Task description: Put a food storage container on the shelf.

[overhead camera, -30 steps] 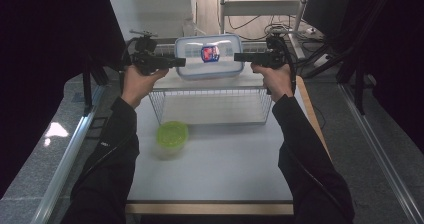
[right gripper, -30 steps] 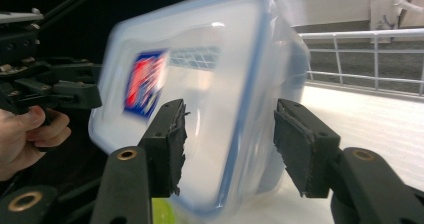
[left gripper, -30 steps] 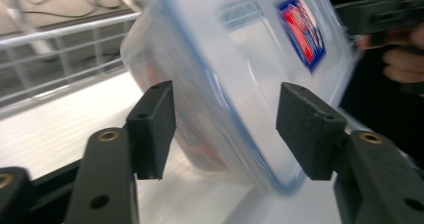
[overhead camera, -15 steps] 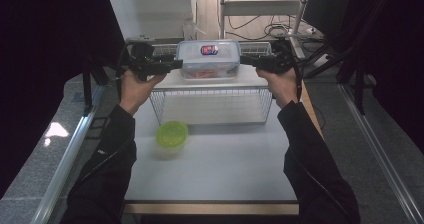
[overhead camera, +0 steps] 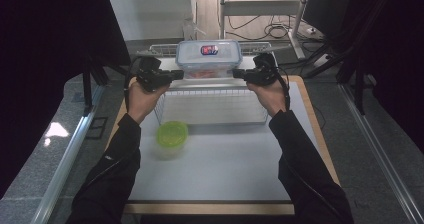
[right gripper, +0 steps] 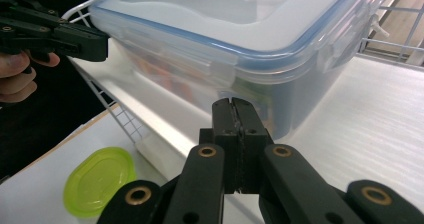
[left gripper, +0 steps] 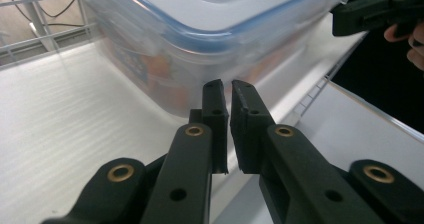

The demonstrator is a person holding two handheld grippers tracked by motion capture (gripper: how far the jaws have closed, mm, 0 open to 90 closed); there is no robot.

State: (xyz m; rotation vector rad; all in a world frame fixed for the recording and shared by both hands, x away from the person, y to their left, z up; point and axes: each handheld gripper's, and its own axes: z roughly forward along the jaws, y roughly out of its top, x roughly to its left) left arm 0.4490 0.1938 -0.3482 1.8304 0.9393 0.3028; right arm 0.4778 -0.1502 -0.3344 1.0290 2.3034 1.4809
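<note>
The clear plastic box (overhead camera: 208, 59) sits at the far middle of the bench, on the white top of a wire rack (overhead camera: 210, 106). It is rectangular with rounded corners, its walls see-through and showing orange contents, blurred. Its flat lid is clear with a blue rim and snap flaps at the sides, and bears a small red and blue label (overhead camera: 208, 49).

The left claw (overhead camera: 176, 74) points in at the box's left end and the right claw (overhead camera: 239, 73) at its right end, both level with the box's wall. Both claws are matte black with brass-coloured rivets. Their jaws have just been closing with nothing between them: in the left gripper view the left claw (left gripper: 228, 91) shows a thin slit between its pads, tips just before the box; in the right gripper view the right claw (right gripper: 233, 104) is pressed fully together, tips at the box's wall. Whether either touches the box I cannot tell.

Nearer and to the left, on the pale bench (overhead camera: 225, 169), stands a small round tub with a glossy lime-green lid (overhead camera: 172, 134).
</note>
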